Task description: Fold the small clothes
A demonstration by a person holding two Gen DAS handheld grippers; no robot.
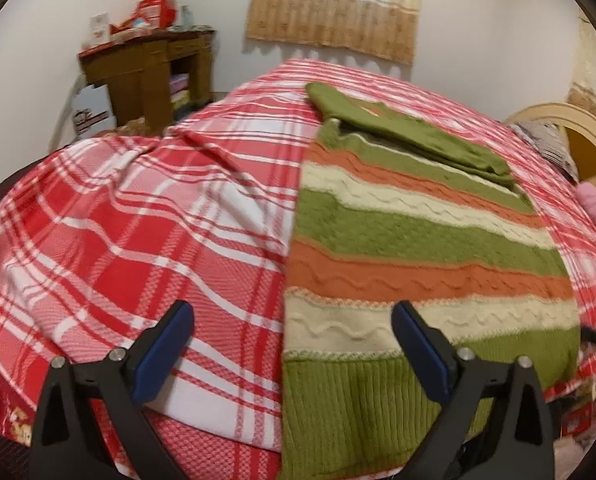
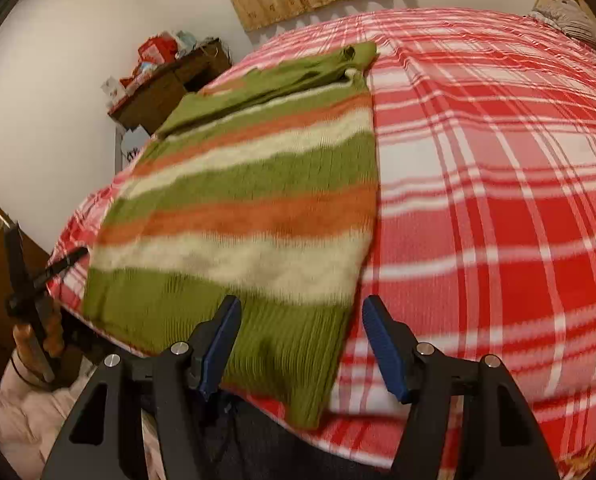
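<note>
A small knitted sweater (image 1: 417,240) with green, orange and cream stripes lies flat on the red plaid bed, folded lengthwise, with a green sleeve (image 1: 409,128) folded across its far end. In the right wrist view the sweater (image 2: 258,200) lies left of centre. My left gripper (image 1: 294,316) is open above the sweater's near left edge, by its green ribbed hem. My right gripper (image 2: 301,312) is open above the hem's near right corner. Neither holds anything. The left gripper also shows at the left edge of the right wrist view (image 2: 62,262).
The bed is covered with a red and white plaid sheet (image 1: 138,220). A wooden desk (image 1: 150,68) with red boxes stands by the far wall, with a cardboard box (image 1: 92,110) beside it. A curtain (image 1: 333,4) hangs on the wall. A wooden headboard (image 1: 573,128) is at right.
</note>
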